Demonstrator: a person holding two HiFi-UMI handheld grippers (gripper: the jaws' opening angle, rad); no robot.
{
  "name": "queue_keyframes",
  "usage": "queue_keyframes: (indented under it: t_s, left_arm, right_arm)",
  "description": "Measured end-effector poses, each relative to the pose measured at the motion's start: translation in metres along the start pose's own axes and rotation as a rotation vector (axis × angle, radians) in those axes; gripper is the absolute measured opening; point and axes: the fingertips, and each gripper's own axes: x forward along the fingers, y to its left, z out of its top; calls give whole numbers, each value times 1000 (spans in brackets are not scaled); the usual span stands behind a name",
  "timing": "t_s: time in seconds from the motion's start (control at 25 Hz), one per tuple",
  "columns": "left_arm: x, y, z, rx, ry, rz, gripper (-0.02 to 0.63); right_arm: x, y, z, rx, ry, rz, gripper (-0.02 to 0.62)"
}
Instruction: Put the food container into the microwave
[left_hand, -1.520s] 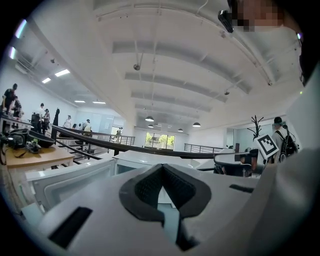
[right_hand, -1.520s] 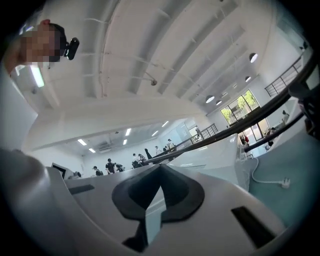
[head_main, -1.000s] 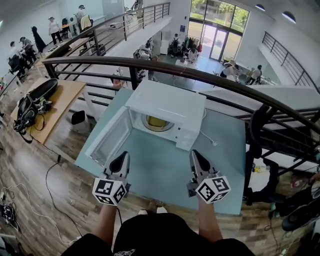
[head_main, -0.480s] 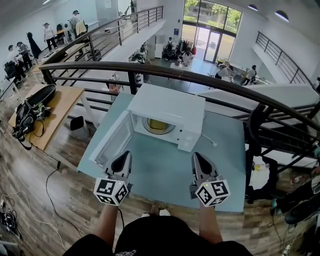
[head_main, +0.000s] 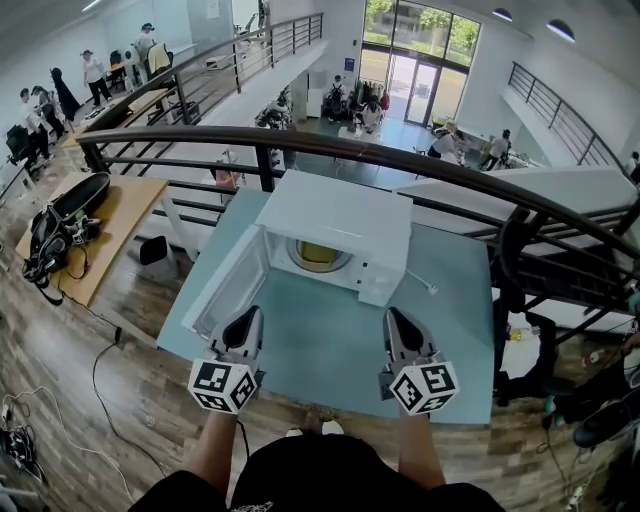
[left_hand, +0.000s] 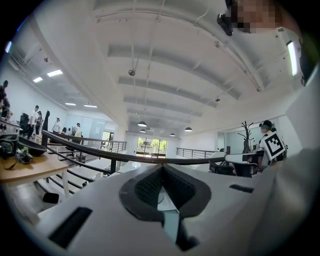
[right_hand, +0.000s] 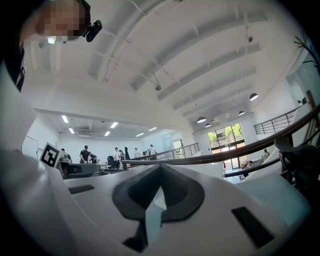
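Both left gripper (head_main: 249, 314), right gripper (head_main: 392, 313): fingers (left_hand: 142, 187) pressed together | head view only: container (head_main: 318, 252) in microwave (head_main: 340, 215)

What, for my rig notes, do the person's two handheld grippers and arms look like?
The left gripper and right gripper match: white tapered jaws lined with dark pads. Each carries a white cube printed with black square markers, the left cube and the right cube. No cables show on either. The person wears a black top; no sleeves reach the forearms.
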Motion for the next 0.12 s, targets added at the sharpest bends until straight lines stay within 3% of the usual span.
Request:
queue_keyframes:
  t_s: [0.12]
  left_arm:
    - [4,3,-1,3,2,-3,8]
  right_arm:
    - [4,0,0,3,-6,-1,6]
